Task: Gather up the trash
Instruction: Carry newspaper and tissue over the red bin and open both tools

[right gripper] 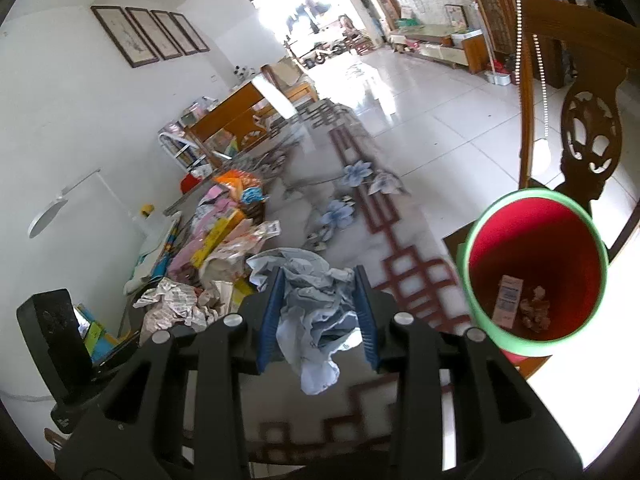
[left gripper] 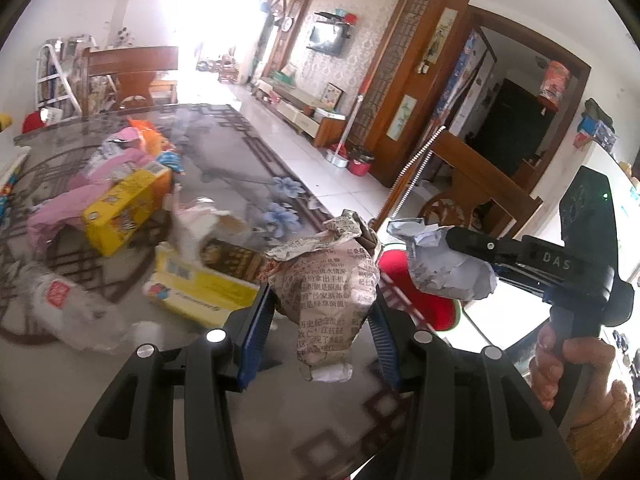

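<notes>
Newspaper wad in left claw; paper wad in right claw.

The left claw is clamped on something between its blue pads. To its right, the right claw is likewise clamped, its handle gripped by a bare hand.

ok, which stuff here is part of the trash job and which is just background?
Job:
- left gripper shut on crumpled newspaper
- right gripper shut on crumpled blue paper
- red bin, green rim, some trash already inside
- yellow box, pink wrappers on the table

Lying about:
- wooden chair
- TV
- framed pictures
</notes>
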`<state>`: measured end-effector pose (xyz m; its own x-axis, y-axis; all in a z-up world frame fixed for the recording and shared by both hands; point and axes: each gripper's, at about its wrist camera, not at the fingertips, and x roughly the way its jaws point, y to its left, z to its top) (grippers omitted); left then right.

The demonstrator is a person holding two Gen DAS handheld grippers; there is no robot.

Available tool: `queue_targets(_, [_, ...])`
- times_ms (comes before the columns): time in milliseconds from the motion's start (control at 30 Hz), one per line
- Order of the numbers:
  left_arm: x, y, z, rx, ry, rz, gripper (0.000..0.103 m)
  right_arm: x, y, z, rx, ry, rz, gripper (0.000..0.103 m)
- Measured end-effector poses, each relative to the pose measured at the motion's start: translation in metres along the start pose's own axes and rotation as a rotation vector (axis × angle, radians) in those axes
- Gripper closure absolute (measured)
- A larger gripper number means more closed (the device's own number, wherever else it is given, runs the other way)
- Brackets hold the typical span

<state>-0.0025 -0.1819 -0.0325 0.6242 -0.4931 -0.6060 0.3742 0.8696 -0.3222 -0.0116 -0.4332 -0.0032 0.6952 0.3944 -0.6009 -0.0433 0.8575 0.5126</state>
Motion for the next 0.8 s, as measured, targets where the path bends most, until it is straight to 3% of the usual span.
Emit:
queue_targets(267, [0.037,-0.038,0.017,0.065,0.046,-0.057,0.058,-0.009,-0.036,0.004,0.046,-0.032,-0.035,0.069])
queue_targets(600, [0.087,-0.081,0.038,0.15,0.093,-0.121,0.058,-0.025,-0.108,0.009,0.155,-0.078,-0.112,0.069])
queue_targets(800, [0.125,-0.111,0.042,0.197,0.16,-0.189,0.058,-0.033,-0.149,0.013,0.239,-0.112,-0.162,0.069])
